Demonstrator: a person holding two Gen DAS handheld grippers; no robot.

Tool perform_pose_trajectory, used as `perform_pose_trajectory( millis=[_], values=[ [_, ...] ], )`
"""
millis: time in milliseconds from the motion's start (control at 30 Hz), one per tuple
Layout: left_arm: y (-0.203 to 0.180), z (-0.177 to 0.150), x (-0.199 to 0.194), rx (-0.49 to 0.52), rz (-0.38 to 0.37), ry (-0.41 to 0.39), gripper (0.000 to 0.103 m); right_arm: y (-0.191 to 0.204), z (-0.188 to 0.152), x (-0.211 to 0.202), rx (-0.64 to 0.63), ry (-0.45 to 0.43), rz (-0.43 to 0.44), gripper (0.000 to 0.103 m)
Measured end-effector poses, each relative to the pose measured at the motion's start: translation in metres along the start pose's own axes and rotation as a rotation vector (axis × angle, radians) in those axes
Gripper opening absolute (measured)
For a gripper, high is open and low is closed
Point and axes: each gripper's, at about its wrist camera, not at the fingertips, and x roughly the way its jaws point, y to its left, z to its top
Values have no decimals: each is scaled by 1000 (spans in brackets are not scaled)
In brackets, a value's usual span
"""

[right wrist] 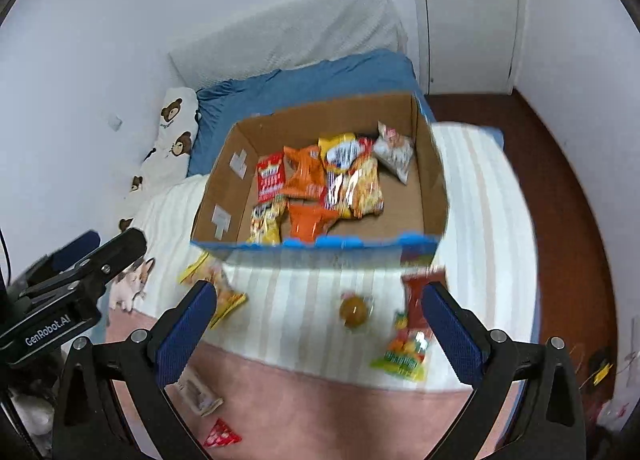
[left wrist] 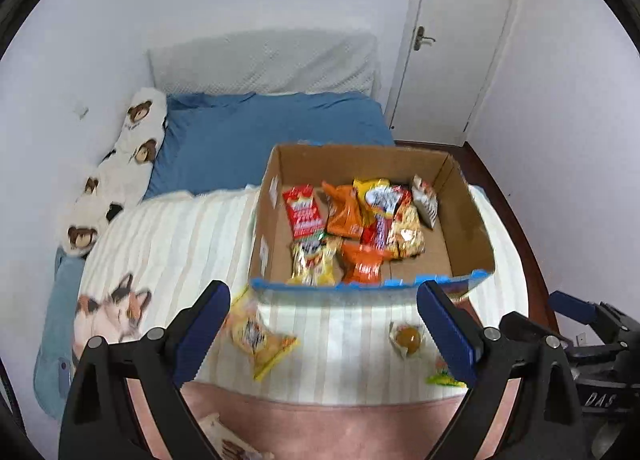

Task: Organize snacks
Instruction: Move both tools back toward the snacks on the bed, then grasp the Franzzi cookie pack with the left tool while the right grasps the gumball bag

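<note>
Cardboard box (left wrist: 468,216) seen straight ahead of the left gripper (left wrist: 324,300), beyond its fingertips, resting on a striped blanket (left wrist: 176,236). Filled with snack packets (left wrist: 352,228): red, orange and yellow ones, piled toward the left and middle of the box floor. Left gripper released, jaws spread wide, nothing between them. Yellow packet (left wrist: 260,336) lying on the blanket just beside the left finger, on its inner side. Round brown sweet in clear wrapper (left wrist: 408,338) close to the right finger, also inside the gap. Green packet (left wrist: 444,378) partly hidden behind the right finger. Blue sheet (left wrist: 260,132) and bear-print pillow (left wrist: 136,140) farther off, past the box and to the left. White door (left wrist: 452,40) far ahead to the right. Other gripper visible at the far right edge.

From the right wrist view, somewhat blurred: right gripper (right wrist: 320,300) also released, jaws wide apart, holding nothing. Same box (right wrist: 432,176) ahead of the fingertips, snack packets (right wrist: 320,180) inside. Between the fingers, on the blanket (right wrist: 296,300): wrapped brown sweet (right wrist: 354,310) near the middle, green packet (right wrist: 402,352) and red packet (right wrist: 416,296) next to the right finger, yellow packet (right wrist: 224,296) touching the left fingertip or just behind it, cannot tell which. Left gripper (right wrist: 92,256) off to the left side, its state not clear from here. Small red triangular packet (right wrist: 220,436) and brown packet (right wrist: 200,392) lying below, nearer than the fingertips, on pink fabric (right wrist: 320,400).
</note>
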Motion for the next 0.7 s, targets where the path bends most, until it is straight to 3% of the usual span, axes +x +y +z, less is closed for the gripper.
perform_pose_trajectory(
  millis=[200, 433, 600, 633, 700],
  values=[
    [34, -58, 19, -117, 34, 106, 96, -43, -46, 30, 149, 107, 12, 103],
    [103, -145, 76, -354, 122, 346, 96, -104, -75, 106, 327, 247, -60, 103],
    [144, -192, 97, -505, 175, 465, 96, -122, -89, 165, 408, 313, -80, 103],
    [152, -201, 102, -537, 182, 495, 96, -122, -91, 174, 405, 323, -91, 102],
    [167, -219, 110, -611, 168, 547, 96, -120, -95, 189, 410, 341, -85, 88]
  ],
)
